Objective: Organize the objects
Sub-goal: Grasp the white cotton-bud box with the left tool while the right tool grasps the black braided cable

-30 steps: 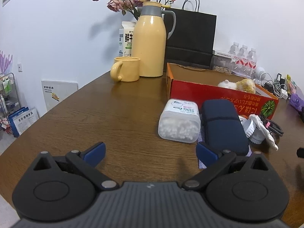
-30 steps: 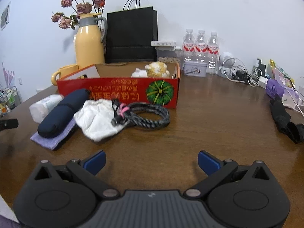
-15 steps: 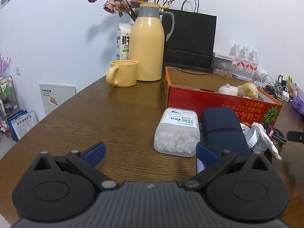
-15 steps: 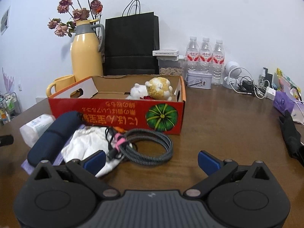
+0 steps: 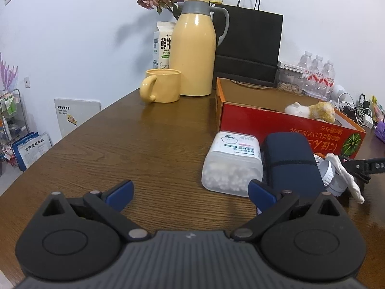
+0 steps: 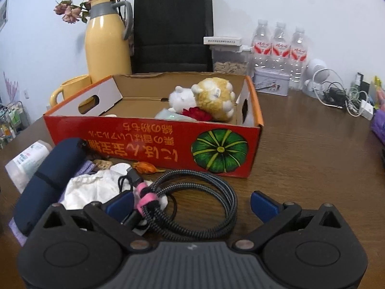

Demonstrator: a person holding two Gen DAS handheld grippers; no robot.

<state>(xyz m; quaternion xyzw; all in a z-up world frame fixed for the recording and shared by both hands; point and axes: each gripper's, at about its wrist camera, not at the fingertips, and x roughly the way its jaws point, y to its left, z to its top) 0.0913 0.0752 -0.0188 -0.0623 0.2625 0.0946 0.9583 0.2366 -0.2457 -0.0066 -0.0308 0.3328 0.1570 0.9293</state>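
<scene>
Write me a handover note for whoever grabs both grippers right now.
Left gripper: open, empty, low over the table beside the swab tub.
Right gripper: open, empty, straddling the coiled cable.
Done: plush toys lie in the red box.
Left, all in front of the box: cable, white cloth, navy case, swab tub. The cable looks like the likely next pick.
</scene>
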